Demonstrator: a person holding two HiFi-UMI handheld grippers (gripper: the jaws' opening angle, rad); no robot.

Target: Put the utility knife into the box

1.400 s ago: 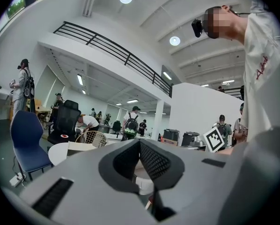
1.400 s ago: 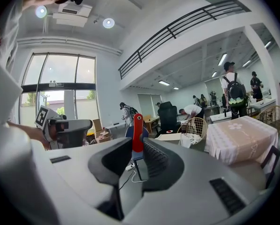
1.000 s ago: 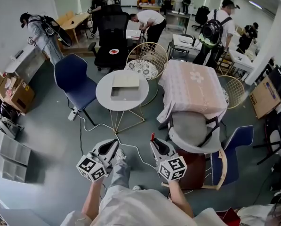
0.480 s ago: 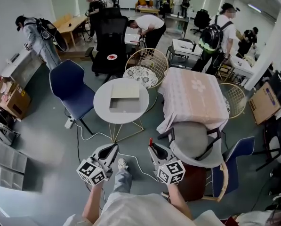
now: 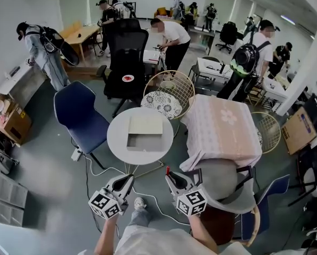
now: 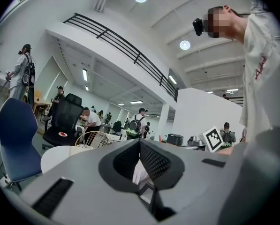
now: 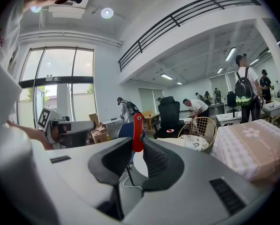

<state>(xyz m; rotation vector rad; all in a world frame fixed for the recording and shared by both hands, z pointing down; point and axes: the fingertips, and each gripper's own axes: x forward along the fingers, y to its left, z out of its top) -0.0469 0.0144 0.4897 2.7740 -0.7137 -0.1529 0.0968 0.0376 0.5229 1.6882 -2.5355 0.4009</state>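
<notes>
- Grey floor (image 5: 46, 174) of a wide, busy workroom fills the head view; several people stand at benches along the far side.
- Round white desk (image 5: 118, 137): stands near the middle of the floor, between a blue chair (image 5: 78, 116) on its left and a desk draped in a pink cloth (image 5: 222, 129) on its right.
- Box (image 5: 145, 133): pale, shallow and open-topped, lying near the middle of the round white desk.
- Right claw (image 5: 170, 175): held over the floor on the near side of the round white desk, clenched on the utility knife (image 7: 138, 132).
- Utility knife: red, gripped between the jaw tips, with its rounded end standing up above them in the right gripper view; it is well apart from the box.
- Left claw (image 5: 127, 178): held beside the right claw, just to its left; its jaw tips meet with nothing between them.
- Grey chair (image 5: 222, 182): stands just to the right of the right claw, against the cloth-covered desk.
- White cable (image 5: 102, 166): trails across the floor beside the round white desk.
</notes>
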